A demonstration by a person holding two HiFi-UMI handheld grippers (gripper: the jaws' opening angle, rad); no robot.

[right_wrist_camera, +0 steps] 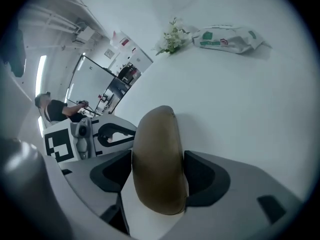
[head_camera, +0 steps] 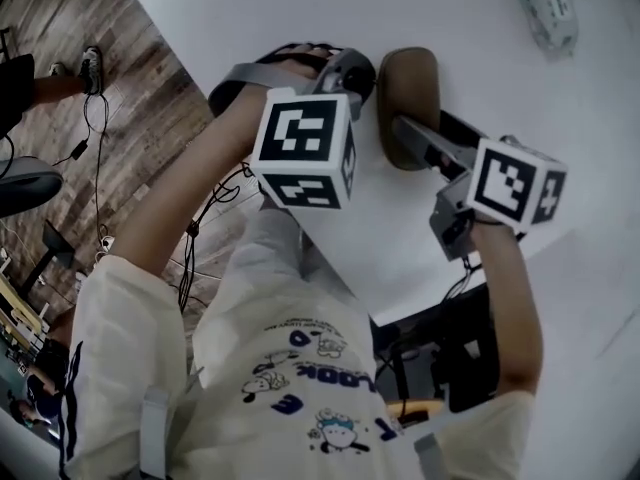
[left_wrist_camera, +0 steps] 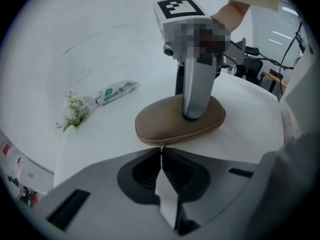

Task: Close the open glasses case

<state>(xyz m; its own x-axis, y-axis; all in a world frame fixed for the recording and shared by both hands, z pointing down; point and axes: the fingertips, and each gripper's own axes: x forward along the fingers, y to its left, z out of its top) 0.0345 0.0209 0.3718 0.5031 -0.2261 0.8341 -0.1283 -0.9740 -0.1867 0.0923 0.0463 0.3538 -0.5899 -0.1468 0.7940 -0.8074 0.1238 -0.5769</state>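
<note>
A brown glasses case (head_camera: 408,93) lies flat on the white table (head_camera: 250,8), its lid down and the zip seam running along its near edge (left_wrist_camera: 165,121). My right gripper (head_camera: 400,128) straddles the case (right_wrist_camera: 155,164) across its width, jaws wide, and both pads look to be against its sides. My left gripper (left_wrist_camera: 161,148) is shut, its tips meeting at the small metal zipper pull on the case's rim. In the head view the left gripper (head_camera: 362,76) sits just left of the case. The case's inside is hidden.
A green-and-white wipes packet (left_wrist_camera: 115,92) and a small sprig of white flowers (left_wrist_camera: 75,109) lie farther back on the table. The table's edge (head_camera: 180,58) runs close to my left hand, with wooden floor and cables below. A person sits in the background (right_wrist_camera: 50,109).
</note>
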